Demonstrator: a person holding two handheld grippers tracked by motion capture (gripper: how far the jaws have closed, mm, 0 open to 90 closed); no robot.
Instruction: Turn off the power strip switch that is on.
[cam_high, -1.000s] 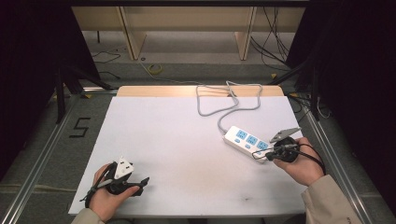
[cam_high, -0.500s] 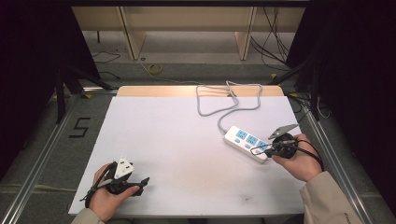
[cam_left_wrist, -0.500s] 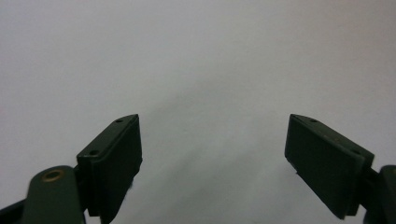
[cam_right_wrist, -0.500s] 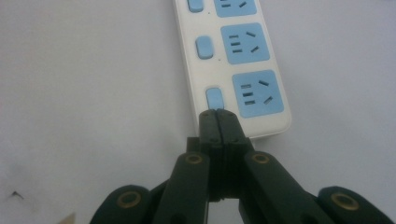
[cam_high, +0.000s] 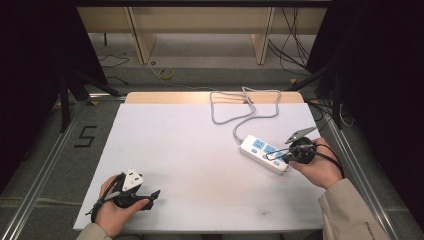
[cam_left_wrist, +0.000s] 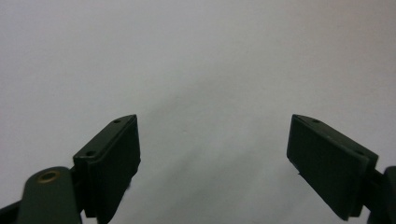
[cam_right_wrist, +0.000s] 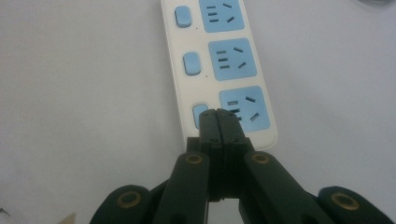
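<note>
A white power strip (cam_high: 260, 151) with blue sockets and blue switches lies on the right of the white table (cam_high: 190, 140). Its grey cable (cam_high: 240, 107) loops off toward the far edge. My right gripper (cam_high: 273, 156) is shut with nothing between its jaws. In the right gripper view its joined tips (cam_right_wrist: 218, 115) sit over the strip (cam_right_wrist: 219, 60) at the nearest switch (cam_right_wrist: 199, 112), beside the nearest socket. I cannot tell whether the tips touch the switch. My left gripper (cam_high: 151, 196) rests low over the table's near left, jaws wide open (cam_left_wrist: 212, 122) over bare white surface.
A wooden strip (cam_high: 200, 97) borders the table's far edge. Metal rails run along both sides, and a "5" mark (cam_high: 86, 136) is on the floor at the left. Loose cables lie on the floor beyond the table.
My right gripper has edged slightly up and to the left over the near end of the power strip. The left gripper has stayed where it was.
</note>
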